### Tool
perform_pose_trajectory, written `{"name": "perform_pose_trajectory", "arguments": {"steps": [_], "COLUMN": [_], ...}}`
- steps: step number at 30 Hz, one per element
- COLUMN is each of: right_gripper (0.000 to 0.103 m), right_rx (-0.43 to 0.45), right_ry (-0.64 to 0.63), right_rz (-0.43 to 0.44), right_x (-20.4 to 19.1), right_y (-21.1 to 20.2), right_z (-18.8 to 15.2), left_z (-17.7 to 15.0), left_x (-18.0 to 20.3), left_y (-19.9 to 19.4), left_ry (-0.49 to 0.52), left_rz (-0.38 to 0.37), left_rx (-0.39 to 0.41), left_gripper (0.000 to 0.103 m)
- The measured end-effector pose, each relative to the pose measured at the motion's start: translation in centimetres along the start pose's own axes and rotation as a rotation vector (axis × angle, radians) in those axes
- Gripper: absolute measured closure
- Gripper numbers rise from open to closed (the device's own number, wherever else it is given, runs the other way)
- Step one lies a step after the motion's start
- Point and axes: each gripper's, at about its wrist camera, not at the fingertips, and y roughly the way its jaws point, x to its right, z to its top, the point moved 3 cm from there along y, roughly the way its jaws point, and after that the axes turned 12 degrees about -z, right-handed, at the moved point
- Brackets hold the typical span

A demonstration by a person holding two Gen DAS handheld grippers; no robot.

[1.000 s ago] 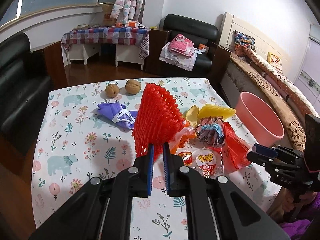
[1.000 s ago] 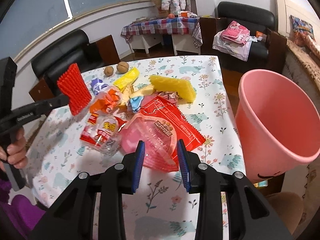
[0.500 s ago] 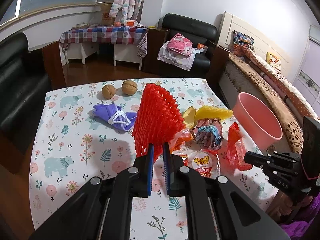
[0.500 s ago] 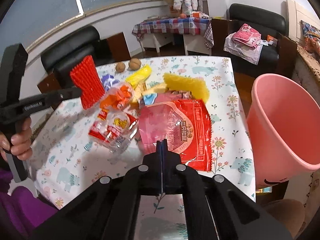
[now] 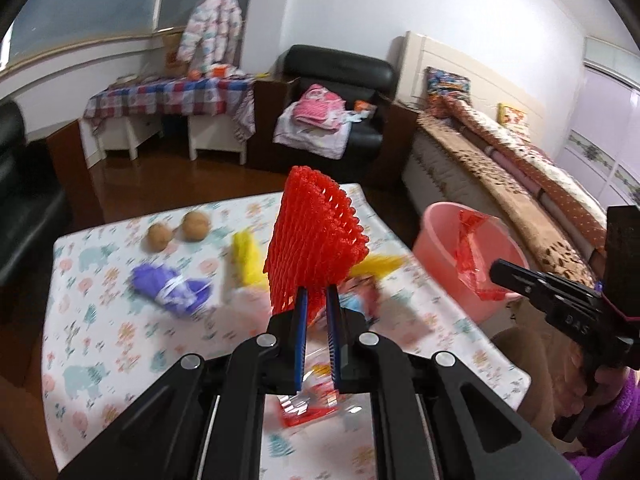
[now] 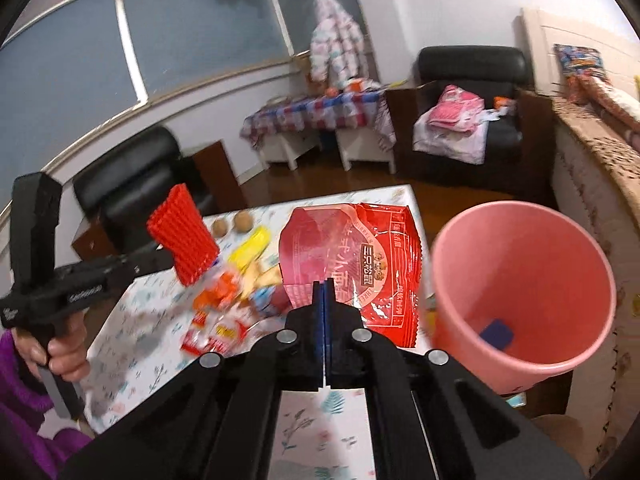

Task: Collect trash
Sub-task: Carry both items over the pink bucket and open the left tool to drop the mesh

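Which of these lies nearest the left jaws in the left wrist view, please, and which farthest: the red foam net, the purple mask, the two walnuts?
1. Red foam net: held in the left gripper jaws, straight ahead.
2. Purple mask: on the table, left of the jaws.
3. Two walnuts: far left of the table; too close to rank between themselves.

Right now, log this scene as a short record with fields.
left hand-held gripper: shut on red foam net, held above the table
right hand-held gripper: shut on red snack bag, lifted beside the bin
pink bin: off the table's edge, dark blue item inside
floral table: purple mask, two walnuts, more wrappers
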Motion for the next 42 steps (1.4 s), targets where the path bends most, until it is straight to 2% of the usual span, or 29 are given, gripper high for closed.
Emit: {"name": "perform_pose_trajectory", "arguments": {"steps": [6,14,24,33,42], "right_gripper": [0.102,0.102,0.102,0.102,0.102], "right_rx": [0.014,0.041,0.031,0.013,-0.012], "right_ry": [0.095,0.169,0.248,0.301,0.339], "right_rz": [-0.08,-0.172,-0.219,-0.237,-0.233], "right_x": [4.0,8.4,12.2,14.8,16.5], "right_y": [-0.5,-0.6,0.6,1.6,3.0], "right_z": [0.3,0.4,-0.3,-1.0,-1.5], "left_z": [1.8,3.6,4.6,4.8,4.2], "left_x": [4.5,9.0,14.1,16.5,17.5], "left_y": [1.9,5.8,10.9,15.1,18.5], "left_ry": [0.075,0.115,0.186,0.209,0.232], "left_rz": [-0.074,-0.167,-0.24,-0.268,-0.26], "left_rx": [-0.002,-0.04,-0.098,-0.17,-0.236], "left_gripper": [0.095,0.095,0.094,0.094,0.095]}}
